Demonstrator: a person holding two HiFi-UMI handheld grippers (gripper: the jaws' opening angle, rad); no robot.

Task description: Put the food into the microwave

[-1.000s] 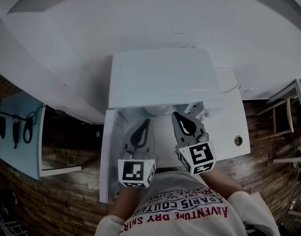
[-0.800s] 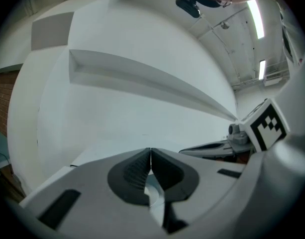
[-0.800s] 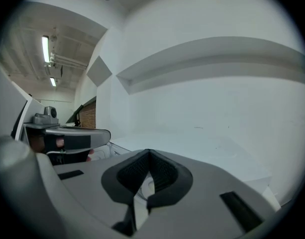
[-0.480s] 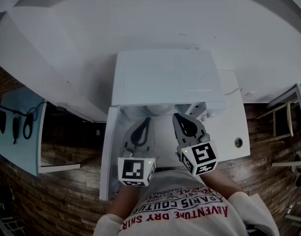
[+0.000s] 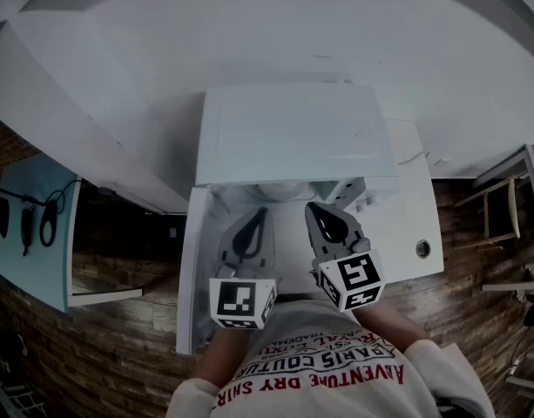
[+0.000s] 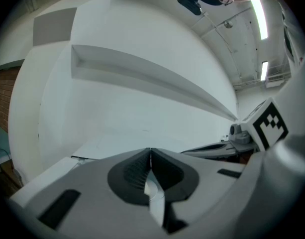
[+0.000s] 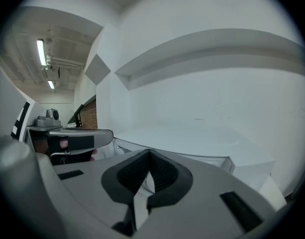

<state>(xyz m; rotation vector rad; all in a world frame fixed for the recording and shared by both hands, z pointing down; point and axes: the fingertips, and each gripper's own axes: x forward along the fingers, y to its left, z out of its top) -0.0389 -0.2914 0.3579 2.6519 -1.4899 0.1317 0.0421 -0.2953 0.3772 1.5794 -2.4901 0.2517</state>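
Ahead of both pairs of fingers sits the white microwave (image 5: 293, 133), on a white tabletop (image 5: 415, 225) against a white wall. Left of the fingers a long white panel (image 5: 190, 268) runs back toward me; I take it for the door, swung open. The left gripper (image 5: 258, 216) and right gripper (image 5: 314, 207) hover side by side just before the opening, close but apart. Each has its fingers pressed together with nothing between them.

I cannot pick out the food for certain. A pale rounded shape (image 5: 280, 194) shows just beyond the fingertips, under the microwave's front edge. It may be a plate already inside, or only the turntable.

If the food is in, I would draw both grippers straight back, clear of the door's swing. Then I would push the door shut with one flat finger side.

Upside down on the shirt (image 5: 319, 355) I read "PARIS COUTURE" and "ADVENTURE DRY SHIR".
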